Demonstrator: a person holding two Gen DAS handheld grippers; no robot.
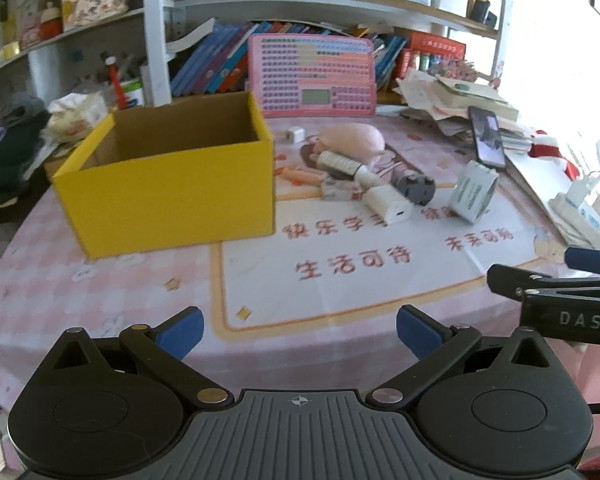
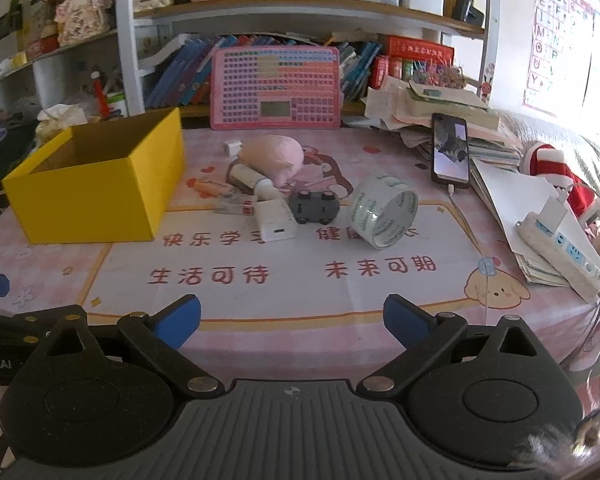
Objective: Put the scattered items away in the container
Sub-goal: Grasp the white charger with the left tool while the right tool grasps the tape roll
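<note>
An open yellow cardboard box (image 1: 168,188) (image 2: 96,196) stands on the pink table mat, left of a cluster of loose items. The cluster holds a roll of clear tape (image 2: 384,210) (image 1: 474,190), a grey toy car (image 2: 315,206) (image 1: 414,188), a white charger (image 2: 275,222) (image 1: 388,204), a pink pig toy (image 2: 274,156) (image 1: 352,140), a cream tube (image 2: 248,176) (image 1: 342,164) and a small white plug (image 2: 232,147). My left gripper (image 1: 300,330) and my right gripper (image 2: 292,322) are both open and empty near the table's front edge, well short of the items.
A phone (image 2: 451,150) leans on a pile of papers and books at the right. A white power strip (image 2: 560,252) lies at the right edge. A pink keyboard toy (image 2: 276,88) stands against the bookshelf behind. The right gripper's arm shows in the left wrist view (image 1: 560,292).
</note>
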